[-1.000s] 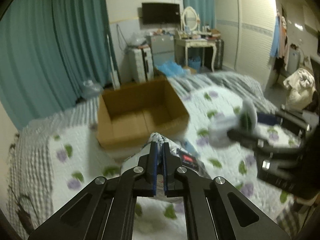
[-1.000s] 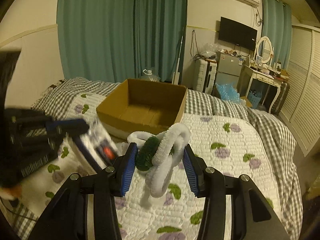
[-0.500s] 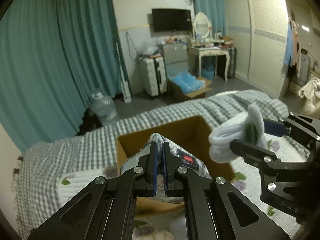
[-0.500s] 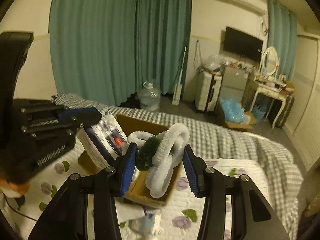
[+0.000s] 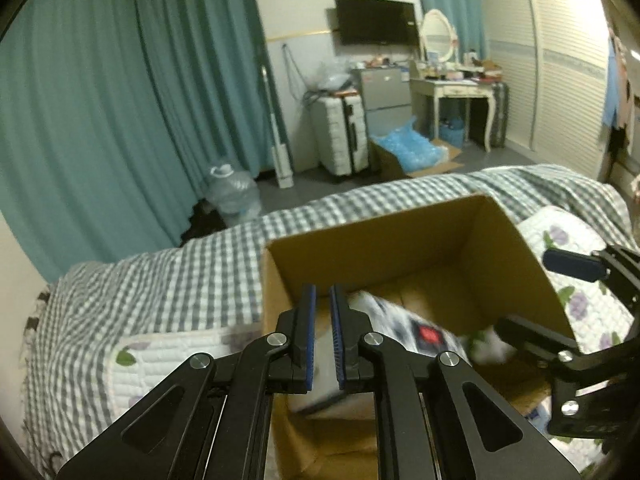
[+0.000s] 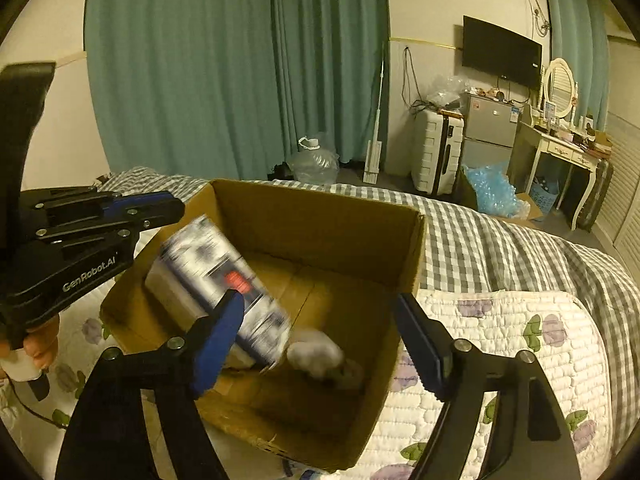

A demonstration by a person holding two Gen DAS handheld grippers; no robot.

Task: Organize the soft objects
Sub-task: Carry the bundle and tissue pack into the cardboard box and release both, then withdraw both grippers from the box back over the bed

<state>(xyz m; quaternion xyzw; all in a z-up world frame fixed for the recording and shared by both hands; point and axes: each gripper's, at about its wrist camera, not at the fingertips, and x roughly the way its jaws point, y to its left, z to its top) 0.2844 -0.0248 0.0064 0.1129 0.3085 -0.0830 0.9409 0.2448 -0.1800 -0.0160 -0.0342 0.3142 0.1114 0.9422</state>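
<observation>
An open cardboard box (image 5: 400, 236) (image 6: 328, 224) sits on the bed. A soft pack with a black-and-white print and a red mark (image 5: 404, 328) (image 6: 224, 280) is blurred, falling into the box. A white and green fuzzy toy (image 6: 320, 356) (image 5: 490, 346) lies on the box floor. My left gripper (image 5: 322, 336) hangs over the box's near-left edge, its jaws slightly parted and empty; it shows at the left of the right wrist view (image 6: 132, 208). My right gripper (image 6: 320, 336) is wide open and empty above the box; it shows at the right of the left wrist view (image 5: 560, 300).
The bed carries a grey checked sheet (image 5: 180, 272) and a white quilt with purple flowers (image 6: 500, 340). Behind it are teal curtains (image 6: 240, 60), a water jug (image 5: 232, 192), a white suitcase (image 5: 340, 136), a dressing table (image 5: 452, 88) and a wardrobe (image 5: 560, 60).
Both grippers opened over the box. The printed pack left my left gripper and is dropping in. The fuzzy toy left my right gripper and landed in the box.
</observation>
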